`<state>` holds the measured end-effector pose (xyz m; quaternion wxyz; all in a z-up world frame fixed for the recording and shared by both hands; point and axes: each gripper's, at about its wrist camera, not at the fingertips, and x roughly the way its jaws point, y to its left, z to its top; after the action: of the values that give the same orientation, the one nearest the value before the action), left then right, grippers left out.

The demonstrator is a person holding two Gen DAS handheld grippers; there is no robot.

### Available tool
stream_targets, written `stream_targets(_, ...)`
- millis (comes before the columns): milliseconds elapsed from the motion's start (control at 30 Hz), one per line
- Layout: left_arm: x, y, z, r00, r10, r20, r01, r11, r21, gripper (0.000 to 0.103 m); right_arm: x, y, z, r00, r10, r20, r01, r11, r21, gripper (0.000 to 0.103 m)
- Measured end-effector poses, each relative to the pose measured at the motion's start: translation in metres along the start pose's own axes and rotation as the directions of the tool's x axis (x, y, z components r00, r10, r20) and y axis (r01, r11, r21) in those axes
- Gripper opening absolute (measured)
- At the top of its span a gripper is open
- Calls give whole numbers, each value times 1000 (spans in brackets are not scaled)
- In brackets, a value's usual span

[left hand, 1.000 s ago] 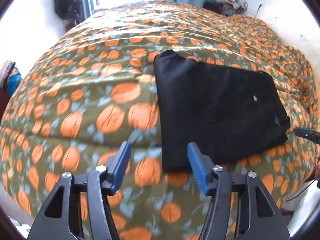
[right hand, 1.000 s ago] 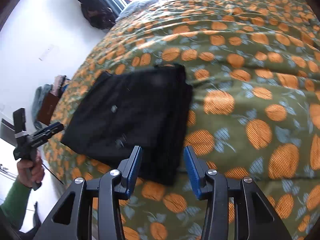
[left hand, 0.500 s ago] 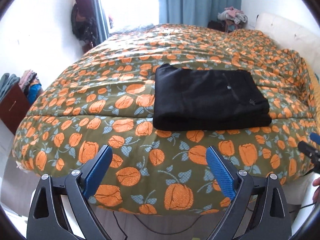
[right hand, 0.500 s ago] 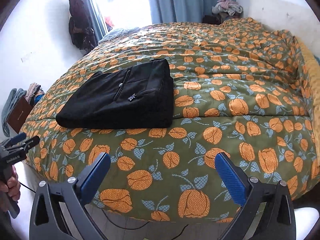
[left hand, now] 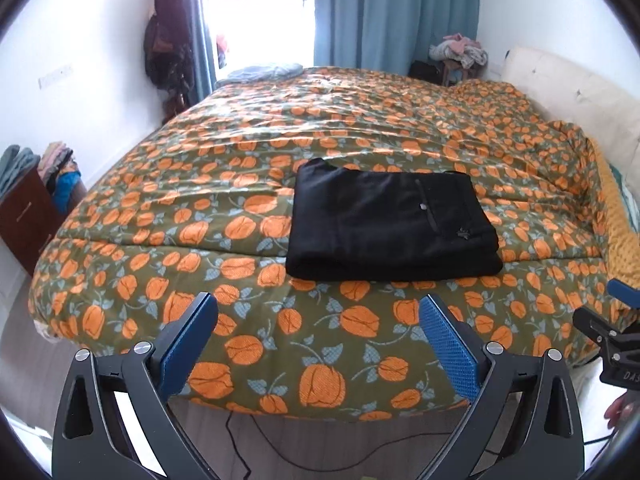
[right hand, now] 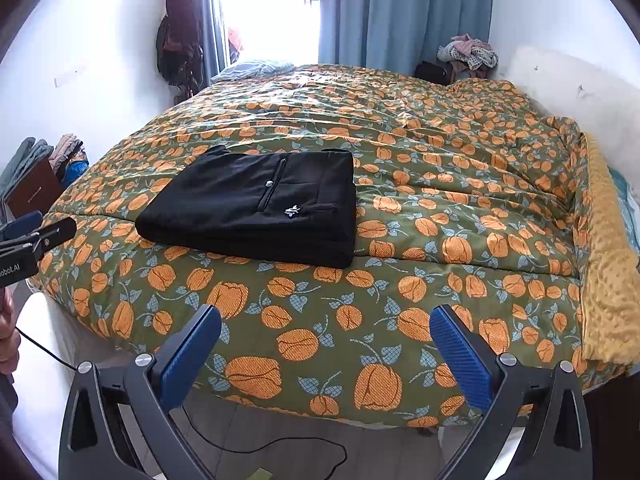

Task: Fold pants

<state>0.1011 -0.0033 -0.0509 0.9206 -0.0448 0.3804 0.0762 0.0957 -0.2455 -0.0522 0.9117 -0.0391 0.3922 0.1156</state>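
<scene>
The black pants (left hand: 392, 224) lie folded into a compact rectangle on the orange-patterned quilt (left hand: 280, 320), near the front edge of the bed and well apart from both tools. Several layers are stacked, and the edges look even. The button and small emblem face up on the top layer.

The left gripper (left hand: 318, 340) hangs off the front edge of the bed with its jaws opening to near their widest; nothing lies between the blue pads (left hand: 448, 344). The right gripper (right hand: 326, 344) stands spread wide and empty, likewise short of the mattress edge. Neither tool touches the garment.

Judged from this layout, the fold appears complete. Remaining hazards:

- Layer slip. The stack rests on a soft, rumpled quilt. Any pressure on the quilt near the stack could tilt the layers and let the top one slide.
- Snagging. A return pass by either spread tool could catch the upper layer or the near folded edge and drag it open.
- Cable drag. A dark cable (right hand: 280, 446) runs across the floor below the bed edge. A hand movement could pull it taut and jerk a tool toward the bed.
- Edge proximity. The stack sits close to the front edge; a tug on the quilt could carry it toward the floor.
</scene>
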Motion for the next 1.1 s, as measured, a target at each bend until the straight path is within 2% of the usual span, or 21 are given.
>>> stream_targets(267,4,-5,-13,995,16,-101,-14,1000,18,101,-11,16,1,999,35,10,-34,999,-27,103)
stream_targets(500,6,-7,-17,989,41,-142,-37,999,33,101,-11,29,-1,1000,29,0,-29,997,-72,103)
stream_targets(667,4,-10,-17,987,77,-141,-71,996,50,102,-10,35,-3,1000,25,-14,-26,996,-90,103)
stream_targets(800,3,-10,-17,988,70,-141,-64,997,45,103,-10,35,-3,1000,19,-18,-20,995,-93,103)
stream_targets(900,2,-15,-18,985,120,-125,-110,991,81,103,-9,35,-3,1000,12,-26,-15,996,-90,103)
stream_targets(1000,3,-16,-19,987,80,-142,-71,995,71,103,-8,33,-3,999,8,-31,-11,997,-80,103)
stream_targets(1100,4,-18,-19,986,87,-140,-76,994,78,102,-8,32,-3,999,4,-33,-7,997,-80,103)
